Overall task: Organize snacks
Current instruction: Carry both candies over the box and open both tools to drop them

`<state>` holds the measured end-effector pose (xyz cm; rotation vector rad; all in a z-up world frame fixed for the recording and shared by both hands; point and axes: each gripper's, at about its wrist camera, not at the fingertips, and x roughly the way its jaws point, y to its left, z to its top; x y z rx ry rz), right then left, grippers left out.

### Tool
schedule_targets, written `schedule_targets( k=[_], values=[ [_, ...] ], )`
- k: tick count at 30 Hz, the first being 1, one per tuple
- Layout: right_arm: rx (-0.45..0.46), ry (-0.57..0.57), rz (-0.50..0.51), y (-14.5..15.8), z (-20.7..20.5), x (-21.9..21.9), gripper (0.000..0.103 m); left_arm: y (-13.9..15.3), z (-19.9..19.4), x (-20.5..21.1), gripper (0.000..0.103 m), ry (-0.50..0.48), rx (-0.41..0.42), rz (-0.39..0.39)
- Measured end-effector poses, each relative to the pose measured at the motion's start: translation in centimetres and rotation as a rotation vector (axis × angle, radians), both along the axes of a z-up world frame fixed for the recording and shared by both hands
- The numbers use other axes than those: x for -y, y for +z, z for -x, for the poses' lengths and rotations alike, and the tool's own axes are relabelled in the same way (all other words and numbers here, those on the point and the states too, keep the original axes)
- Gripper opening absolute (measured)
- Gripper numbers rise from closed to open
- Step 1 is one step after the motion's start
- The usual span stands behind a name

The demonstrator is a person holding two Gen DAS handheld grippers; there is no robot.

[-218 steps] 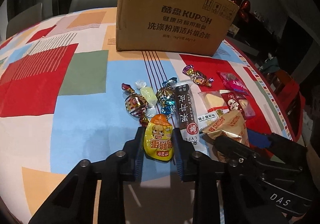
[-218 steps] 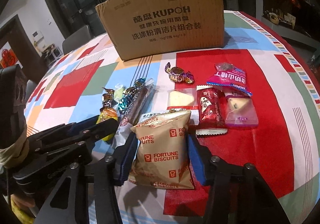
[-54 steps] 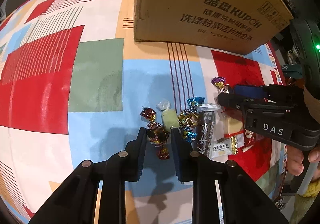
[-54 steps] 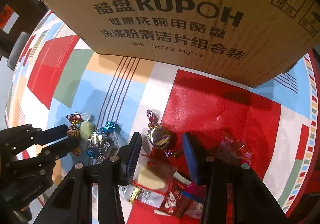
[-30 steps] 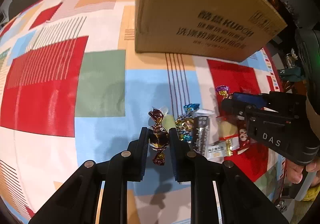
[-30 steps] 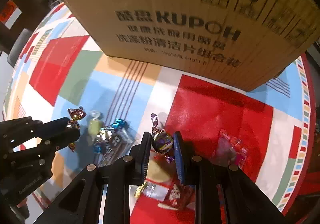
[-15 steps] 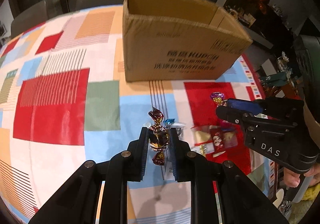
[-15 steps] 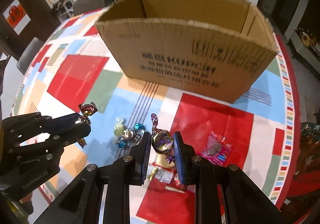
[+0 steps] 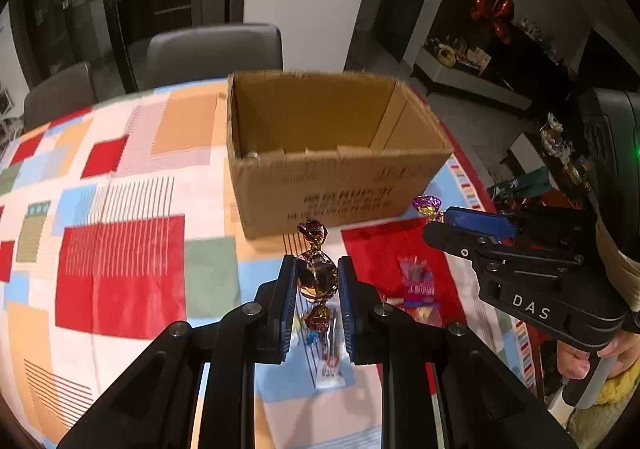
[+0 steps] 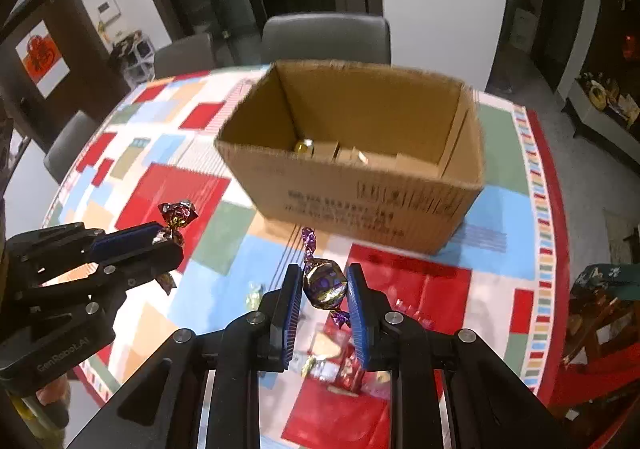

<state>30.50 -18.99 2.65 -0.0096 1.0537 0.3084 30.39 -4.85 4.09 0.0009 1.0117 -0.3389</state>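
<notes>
My left gripper (image 9: 317,281) is shut on a red-gold foil candy (image 9: 316,275) and holds it high above the table. It also shows in the right wrist view (image 10: 168,233). My right gripper (image 10: 324,289) is shut on a purple-gold foil candy (image 10: 325,284), also raised; its tip shows in the left wrist view (image 9: 427,205). An open cardboard box (image 10: 352,177) stands ahead of both grippers, with a few packets on its floor (image 10: 332,151). Several snacks (image 9: 416,281) lie on the tablecloth below.
The round table has a patchwork cloth (image 9: 120,269). Grey chairs (image 10: 326,39) stand behind the box. A cluttered side stand (image 10: 600,309) is beyond the table's right edge. More snack packets (image 10: 340,361) lie under the right gripper.
Both grippers have risen higher with their candies, and the box's open top has come further into view. Both stay shut.
</notes>
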Motion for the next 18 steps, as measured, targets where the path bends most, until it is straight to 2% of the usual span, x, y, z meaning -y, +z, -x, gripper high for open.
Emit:
schedule_targets(
  k=[12,18],
  values=[
    [0.068,-0.046,-0.02,3.1,-2.4,1.1,0.024,3.7,-3.2,1.1,0.021,-0.006,0.087,-0.02],
    [0.097,-0.072,-0.019,3.8,-4.2,1.6,0.024,4.3,-5.5,1.4,0.021,-0.01,0.111,-0.019]
  ],
)
